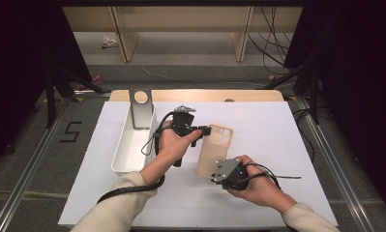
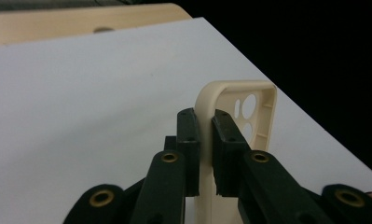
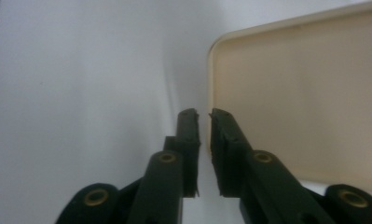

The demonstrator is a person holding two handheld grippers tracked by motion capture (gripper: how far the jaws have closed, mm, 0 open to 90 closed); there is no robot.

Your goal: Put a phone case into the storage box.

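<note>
A cream phone case (image 1: 215, 147) lies lengthwise on the white mat, camera cutout at its far end. My left gripper (image 1: 207, 129) reaches in from the left at that end. In the left gripper view my left gripper (image 2: 204, 121) is shut on the case's raised rim (image 2: 207, 98), one pad on each side of the wall. My right gripper (image 1: 217, 175) sits at the case's near end. In the right gripper view my right gripper (image 3: 203, 114) has its jaws a narrow gap apart with nothing between them. The case (image 3: 300, 93) lies just to the right of the tips.
A long white tray (image 1: 127, 145) stands on the mat's left side, with a grey metal stand (image 1: 141, 108) with a round hole at its far end. The white mat (image 1: 277, 145) has bare room on the right. Black cables trail from both grippers.
</note>
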